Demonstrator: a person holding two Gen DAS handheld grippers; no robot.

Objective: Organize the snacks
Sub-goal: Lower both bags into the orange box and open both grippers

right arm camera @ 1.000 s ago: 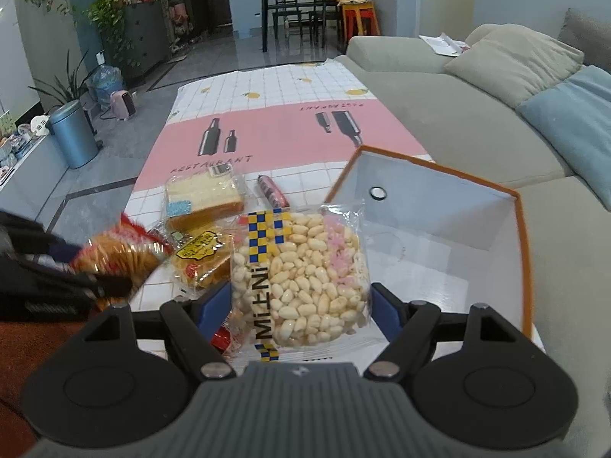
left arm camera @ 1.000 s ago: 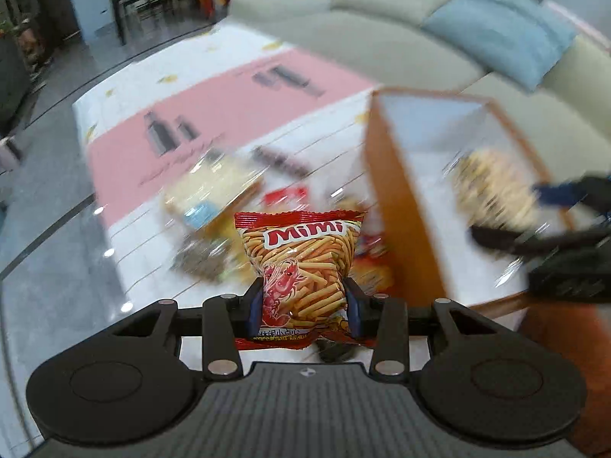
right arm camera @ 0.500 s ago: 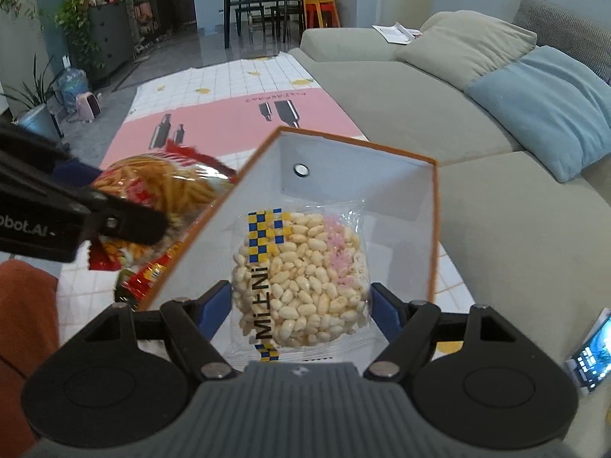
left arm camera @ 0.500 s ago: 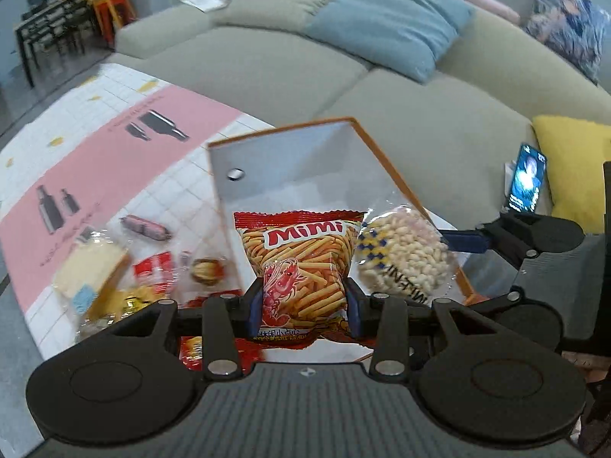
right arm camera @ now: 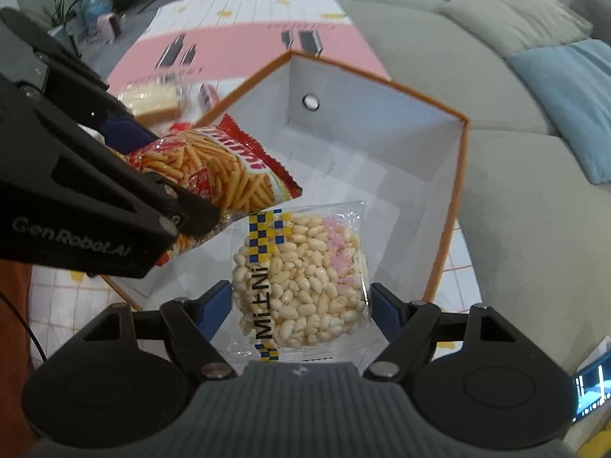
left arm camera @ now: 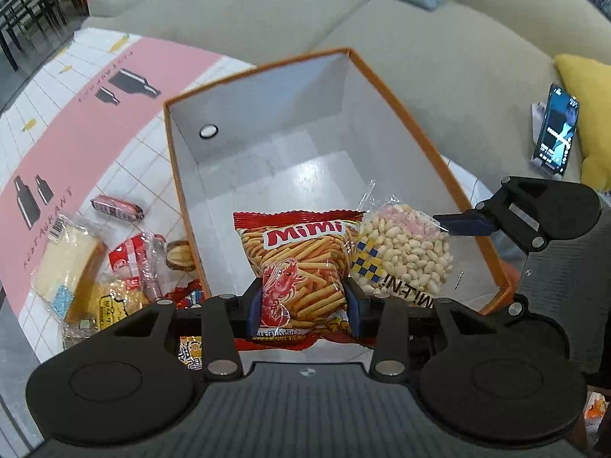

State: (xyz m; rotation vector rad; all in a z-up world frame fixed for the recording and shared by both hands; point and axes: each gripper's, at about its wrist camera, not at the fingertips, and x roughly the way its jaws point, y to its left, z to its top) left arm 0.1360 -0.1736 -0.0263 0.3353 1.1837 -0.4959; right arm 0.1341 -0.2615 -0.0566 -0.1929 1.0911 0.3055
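Over the box (left arm camera: 385, 87) my left gripper (left arm camera: 303, 303) pinches the Mimi bag (left arm camera: 301, 263) and my right gripper (right arm camera: 301, 307) clamps the puffed-rice pack (right arm camera: 301, 278); the bags touch, so one could snag on release.

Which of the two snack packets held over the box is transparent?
The puffed rice packet in the right claw: its grains show through, while the red Mimi bag is printed foil.

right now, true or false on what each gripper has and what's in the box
1. The left gripper grips a red Mimi snack bag. True.
2. The right gripper is empty. False: it holds a clear puffed rice cake pack.
3. Both packs hang over the open orange box. True.
4. The box floor already holds several snacks. False: it looks bare.
5. A wrapped sandwich lies on the tablecloth outside the box. True.
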